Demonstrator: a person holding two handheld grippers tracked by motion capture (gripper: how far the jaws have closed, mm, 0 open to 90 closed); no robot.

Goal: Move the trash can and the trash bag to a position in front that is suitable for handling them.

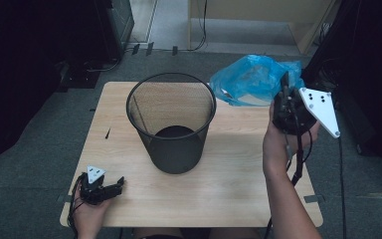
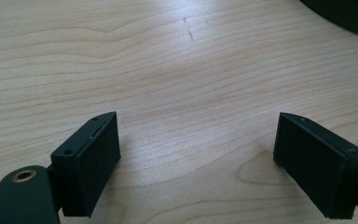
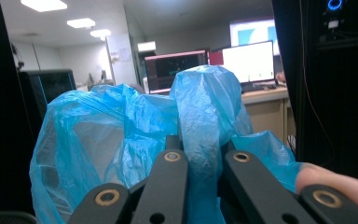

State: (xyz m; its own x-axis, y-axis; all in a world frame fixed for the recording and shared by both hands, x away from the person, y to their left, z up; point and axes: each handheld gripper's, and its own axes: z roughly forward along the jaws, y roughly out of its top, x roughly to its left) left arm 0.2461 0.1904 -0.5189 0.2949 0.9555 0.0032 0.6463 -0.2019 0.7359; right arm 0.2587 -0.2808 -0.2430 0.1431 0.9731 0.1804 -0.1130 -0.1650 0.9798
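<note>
A crumpled blue plastic bag (image 1: pixel 251 79) hangs over the table's far right corner, lifted off the wood. My right gripper (image 1: pixel 284 92) is shut on it, and in the right gripper view a fold of the blue plastic bag (image 3: pixel 200 140) is pinched between the jaws while the rest billows to the left. A black wire-mesh wastebasket (image 1: pixel 171 122) stands upright in the middle of the table, its mouth open upward. My left gripper (image 1: pixel 114 186) rests low at the near left corner, and in the left gripper view it (image 2: pixel 198 168) stands open over bare wood.
The light wooden table (image 1: pixel 229 184) sits on grey carpet. Dark equipment and cables stand at the far left and right of it. Monitors (image 3: pixel 249 60) on a desk show behind the bag. A fingertip (image 3: pixel 335 184) sits at the right gripper's side.
</note>
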